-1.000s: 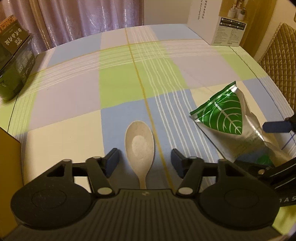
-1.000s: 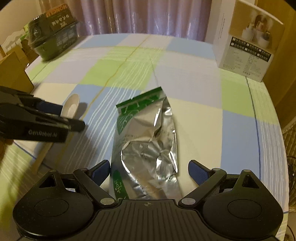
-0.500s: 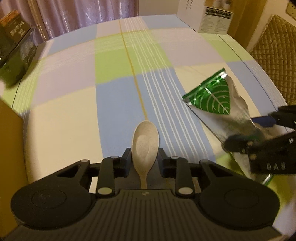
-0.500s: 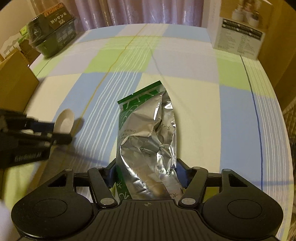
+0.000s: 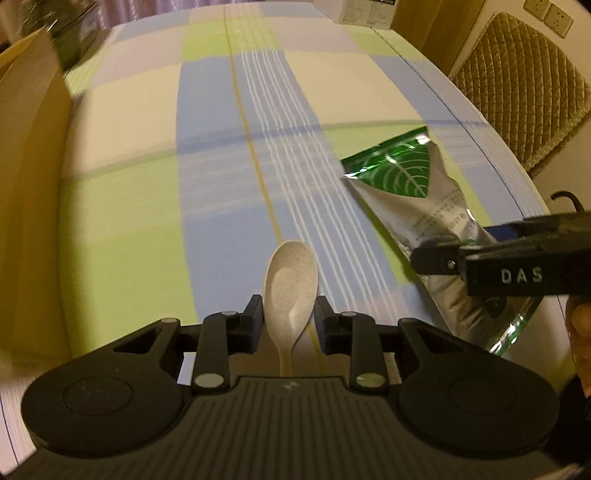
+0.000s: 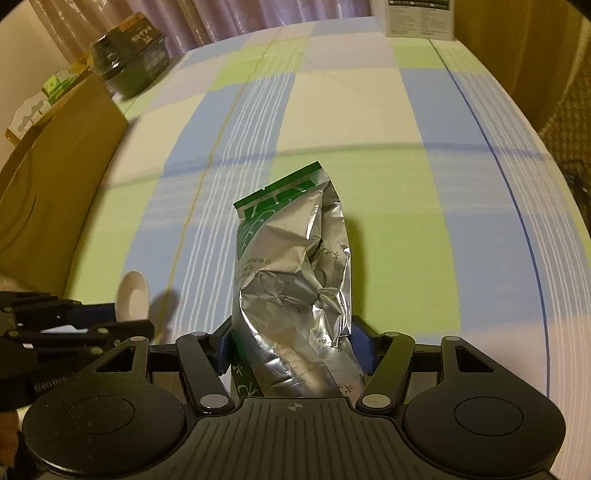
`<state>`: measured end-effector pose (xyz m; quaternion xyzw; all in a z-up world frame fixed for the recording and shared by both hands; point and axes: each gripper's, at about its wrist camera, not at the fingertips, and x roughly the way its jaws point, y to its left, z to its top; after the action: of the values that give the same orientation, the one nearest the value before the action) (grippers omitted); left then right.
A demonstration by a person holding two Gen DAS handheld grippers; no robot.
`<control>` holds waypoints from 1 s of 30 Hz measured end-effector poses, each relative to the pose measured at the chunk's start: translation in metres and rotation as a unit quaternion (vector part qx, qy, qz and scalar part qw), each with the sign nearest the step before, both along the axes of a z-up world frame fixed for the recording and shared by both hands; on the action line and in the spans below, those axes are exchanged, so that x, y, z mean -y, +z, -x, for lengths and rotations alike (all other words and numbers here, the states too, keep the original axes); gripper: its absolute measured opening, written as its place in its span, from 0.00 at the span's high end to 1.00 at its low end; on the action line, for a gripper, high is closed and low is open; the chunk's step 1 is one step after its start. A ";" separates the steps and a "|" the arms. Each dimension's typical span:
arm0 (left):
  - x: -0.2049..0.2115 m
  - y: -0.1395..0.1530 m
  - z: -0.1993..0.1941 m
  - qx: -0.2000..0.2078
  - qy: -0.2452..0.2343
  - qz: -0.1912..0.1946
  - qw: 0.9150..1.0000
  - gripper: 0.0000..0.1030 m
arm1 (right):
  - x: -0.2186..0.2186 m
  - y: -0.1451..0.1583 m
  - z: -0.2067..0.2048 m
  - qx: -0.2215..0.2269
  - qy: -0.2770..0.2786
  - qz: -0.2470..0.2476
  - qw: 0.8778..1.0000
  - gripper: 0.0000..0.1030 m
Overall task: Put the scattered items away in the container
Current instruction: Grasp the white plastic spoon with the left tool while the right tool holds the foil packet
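Note:
My left gripper (image 5: pixel 290 321) is shut on a beige speckled spoon (image 5: pixel 291 284), bowl pointing forward, held above the checked tablecloth. In the right wrist view my right gripper (image 6: pixel 290 343) is shut on a crinkled silver pouch (image 6: pixel 291 273) with a green leaf print; the pouch sticks up between the blue pads. From the left wrist view the pouch (image 5: pixel 410 192) hangs at the right, clamped by the right gripper (image 5: pixel 465 251). The spoon (image 6: pixel 132 297) and the left gripper (image 6: pixel 122 323) show at the left of the right wrist view. A brown cardboard box (image 6: pixel 51 199) stands at the left.
The cardboard box wall (image 5: pixel 29 158) runs along the table's left side. A dark green packaged box (image 6: pixel 129 59) lies at the back left, a white carton (image 6: pixel 419 16) at the far edge. A quilted chair back (image 5: pixel 524 85) stands beyond the right edge.
Both grippers closed: the left on the spoon, the right on the pouch. Both items then came up off the cloth and moved toward the cardboard box at the left.

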<state>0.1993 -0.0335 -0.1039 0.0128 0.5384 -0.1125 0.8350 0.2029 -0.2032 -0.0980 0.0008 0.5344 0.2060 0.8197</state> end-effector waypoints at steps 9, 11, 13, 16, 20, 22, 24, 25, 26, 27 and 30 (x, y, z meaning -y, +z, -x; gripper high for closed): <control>-0.003 -0.006 0.041 -0.006 0.007 -0.012 1.000 0.76 | 0.002 -0.003 0.031 0.044 0.018 0.004 0.999 0.17; -0.004 -0.006 0.043 -0.008 0.014 -0.013 1.000 0.76 | 0.006 -0.001 0.032 0.054 0.012 0.001 0.998 0.15; -0.005 -0.005 0.045 -0.008 0.018 -0.013 1.000 0.76 | 0.010 -0.001 0.031 0.055 0.004 -0.014 0.998 0.15; -0.005 -0.006 0.047 -0.006 0.014 -0.011 1.000 0.75 | 0.013 -0.002 0.029 0.054 -0.004 -0.025 0.998 0.15; -0.004 -0.006 0.047 -0.002 0.006 -0.013 1.000 0.72 | 0.010 -0.007 0.026 0.043 -0.001 -0.020 0.999 0.15; -0.003 -0.006 0.047 -0.003 0.002 -0.014 1.000 0.67 | 0.005 -0.008 0.027 0.042 0.010 -0.011 0.999 0.15; -0.002 -0.006 0.047 -0.005 -0.005 -0.017 1.000 0.64 | 0.001 -0.009 0.028 0.046 0.021 0.000 0.999 0.15; -0.002 -0.006 0.047 -0.006 -0.007 -0.018 1.000 0.63 | 0.000 -0.009 0.029 0.048 0.024 0.004 0.999 0.15; -0.002 -0.006 0.047 -0.006 -0.008 -0.018 1.000 0.63 | -0.001 -0.010 0.029 0.051 0.027 0.007 0.998 0.15; -0.002 -0.006 0.047 -0.005 -0.009 -0.017 1.000 0.63 | -0.002 -0.010 0.030 0.052 0.029 0.010 0.998 0.15; -0.004 -0.006 0.047 -0.002 -0.006 -0.017 1.000 0.63 | -0.003 -0.012 0.030 0.055 0.032 0.014 0.998 0.15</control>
<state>0.1524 -0.0298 -0.1103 0.0298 0.5422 -0.1083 0.8327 0.1725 -0.2005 -0.1100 -0.0394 0.4914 0.2243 0.8407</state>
